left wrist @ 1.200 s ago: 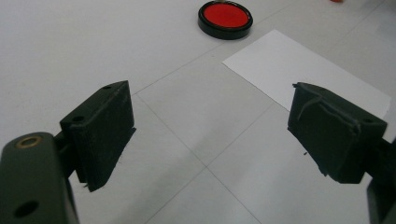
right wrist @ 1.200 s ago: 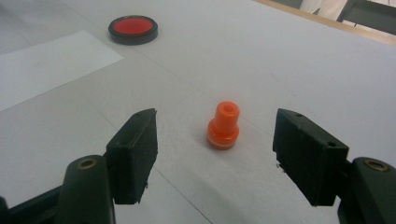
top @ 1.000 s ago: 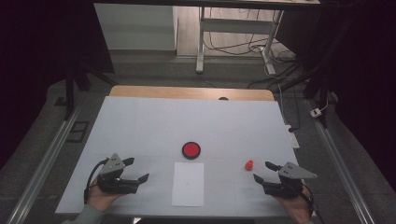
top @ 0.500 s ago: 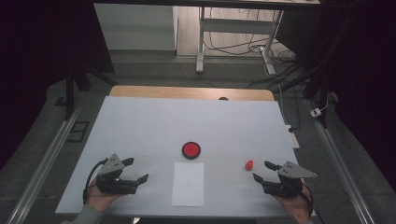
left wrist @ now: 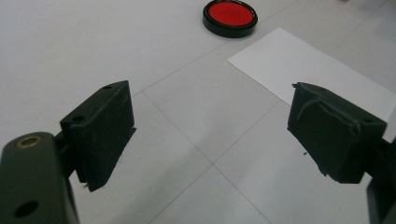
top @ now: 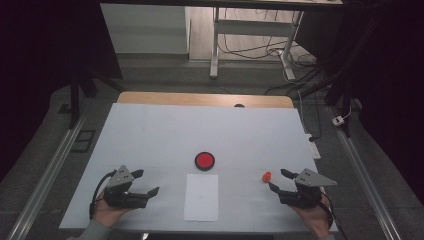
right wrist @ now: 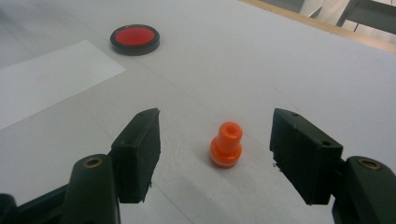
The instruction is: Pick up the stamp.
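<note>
change: between the earlier pictures and now almost nothing moved; both hands rest near the table edge, so the work has not begun.
right gripper (right wrist: 215, 158): jaws spread, the orange stamp (right wrist: 226, 145) upright just ahead between them, not touched.
left gripper (left wrist: 210, 135): jaws spread, holding nothing.
surface: white table (top: 150, 130) with paper sheet (top: 201, 196) and red ink pad (top: 204, 160).
room: dark, cables on the floor behind.

In the left gripper view, the sheet of white paper (left wrist: 308, 70) runs behind the right-hand jaw and off the right edge, so its far corners are cut off. In the right gripper view, the paper (right wrist: 46, 79) leaves the left edge. In the high view, the orange stamp (top: 267, 176) is too small to tell its form.
</note>
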Motion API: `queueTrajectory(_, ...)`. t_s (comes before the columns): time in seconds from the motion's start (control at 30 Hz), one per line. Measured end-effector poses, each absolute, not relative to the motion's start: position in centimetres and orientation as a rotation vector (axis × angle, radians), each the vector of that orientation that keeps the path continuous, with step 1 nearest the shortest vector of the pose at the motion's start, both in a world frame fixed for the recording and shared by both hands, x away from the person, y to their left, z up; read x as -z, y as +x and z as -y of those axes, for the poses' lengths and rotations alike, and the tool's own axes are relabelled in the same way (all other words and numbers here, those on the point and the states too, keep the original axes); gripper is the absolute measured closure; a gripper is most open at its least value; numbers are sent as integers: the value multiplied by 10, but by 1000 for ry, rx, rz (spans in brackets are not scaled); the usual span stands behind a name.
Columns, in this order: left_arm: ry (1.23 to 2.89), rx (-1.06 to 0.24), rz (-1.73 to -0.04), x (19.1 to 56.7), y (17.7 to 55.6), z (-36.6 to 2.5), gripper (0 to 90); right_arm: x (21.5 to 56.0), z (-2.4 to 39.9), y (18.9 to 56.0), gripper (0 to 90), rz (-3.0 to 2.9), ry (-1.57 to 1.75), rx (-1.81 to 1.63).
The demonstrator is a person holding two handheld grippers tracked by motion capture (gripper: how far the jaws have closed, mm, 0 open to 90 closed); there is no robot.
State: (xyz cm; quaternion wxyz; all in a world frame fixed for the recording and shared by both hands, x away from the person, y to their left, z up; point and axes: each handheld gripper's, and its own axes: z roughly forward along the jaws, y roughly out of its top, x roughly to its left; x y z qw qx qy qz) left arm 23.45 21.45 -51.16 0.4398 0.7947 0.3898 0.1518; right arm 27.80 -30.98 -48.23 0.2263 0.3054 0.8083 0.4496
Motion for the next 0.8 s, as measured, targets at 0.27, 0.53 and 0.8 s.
queueTrajectory(0.27,1970,-375,-974,512,235,-214,146,474,300,284,340,-2253,856,-1222)
queueTrajectory(0.53,1965,-370,-990,514,237,-216,147,469,292,296,339,-2272,881,-1185)
queueTrajectory(0.8,1975,-367,-989,514,239,-214,147,470,284,313,337,-2324,942,-1100)
